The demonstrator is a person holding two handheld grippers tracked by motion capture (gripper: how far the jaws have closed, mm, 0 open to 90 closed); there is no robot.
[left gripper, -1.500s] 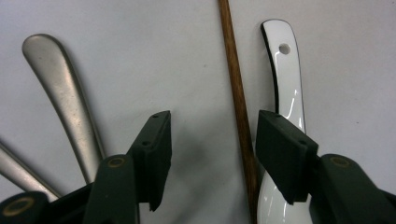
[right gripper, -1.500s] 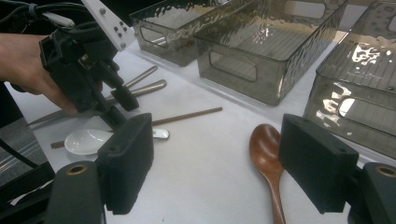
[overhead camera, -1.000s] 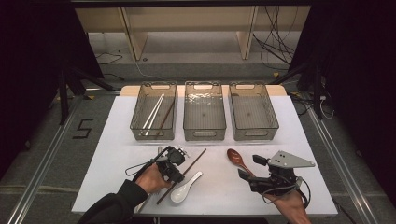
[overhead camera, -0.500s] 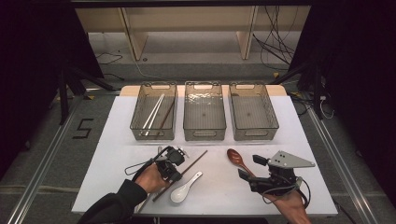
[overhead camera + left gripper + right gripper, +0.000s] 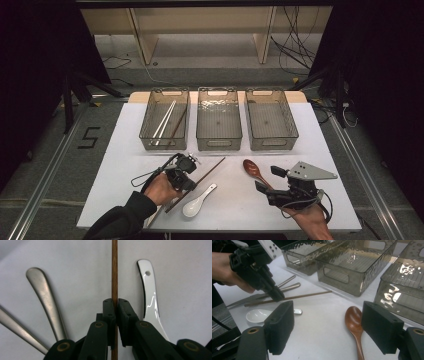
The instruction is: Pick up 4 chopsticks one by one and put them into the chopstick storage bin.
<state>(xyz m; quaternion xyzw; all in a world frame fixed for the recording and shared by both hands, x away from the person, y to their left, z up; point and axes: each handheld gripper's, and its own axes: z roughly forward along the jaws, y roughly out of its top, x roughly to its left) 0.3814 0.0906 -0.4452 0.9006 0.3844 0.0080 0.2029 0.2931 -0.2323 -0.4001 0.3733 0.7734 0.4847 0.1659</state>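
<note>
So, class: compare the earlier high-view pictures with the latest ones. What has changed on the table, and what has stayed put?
The left hand-held gripper has just been closing, and its jaws now pinch the brown chopstick lying on the table. The white spoon, the brown wooden spoon, the three bins and the open right hand-held gripper stayed as they were.

A white table (image 5: pixel 330 165) stands on a grey floor (image 5: pixel 60 145) with a black number five (image 5: pixel 90 137) marked on it. Behind it is a pale wooden shelf (image 5: pixel 200 25), with dark curtains (image 5: pixel 380 60) at both sides and loose cables (image 5: pixel 295 47) on the floor.
</note>
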